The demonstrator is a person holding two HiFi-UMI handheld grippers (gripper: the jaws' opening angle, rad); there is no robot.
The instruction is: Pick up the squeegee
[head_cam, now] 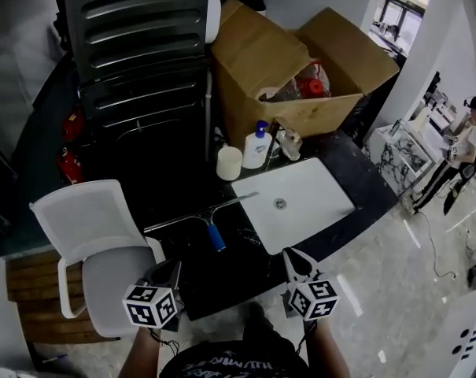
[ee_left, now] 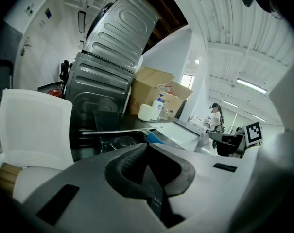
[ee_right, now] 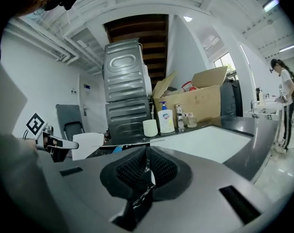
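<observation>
The squeegee [head_cam: 208, 220] lies on the dark counter [head_cam: 222, 270], just left of the white sink [head_cam: 324, 187]. Its long metal blade runs across and its blue handle [head_cam: 215, 237] points toward me. My left gripper [head_cam: 172, 269] hovers at the counter's near edge, below and left of the handle, shut with nothing in it. My right gripper [head_cam: 295, 256] is near the sink's front corner, also shut and empty. The left gripper view shows the blade [ee_left: 115, 131] and the blue handle [ee_left: 155, 138] just beyond the closed jaws [ee_left: 147, 147]. The right gripper view shows closed jaws [ee_right: 147, 152], with the handle [ee_right: 117, 149] ahead on the left.
A white chair [head_cam: 96, 235] stands at the left, close to my left gripper. At the counter's back are a white cup [head_cam: 229, 164], a soap bottle [head_cam: 257, 145] and a tap [head_cam: 289, 142]. Behind them are an open cardboard box [head_cam: 300, 69] and a grey machine [head_cam: 143, 53]. A person [head_cam: 462, 144] stands far right.
</observation>
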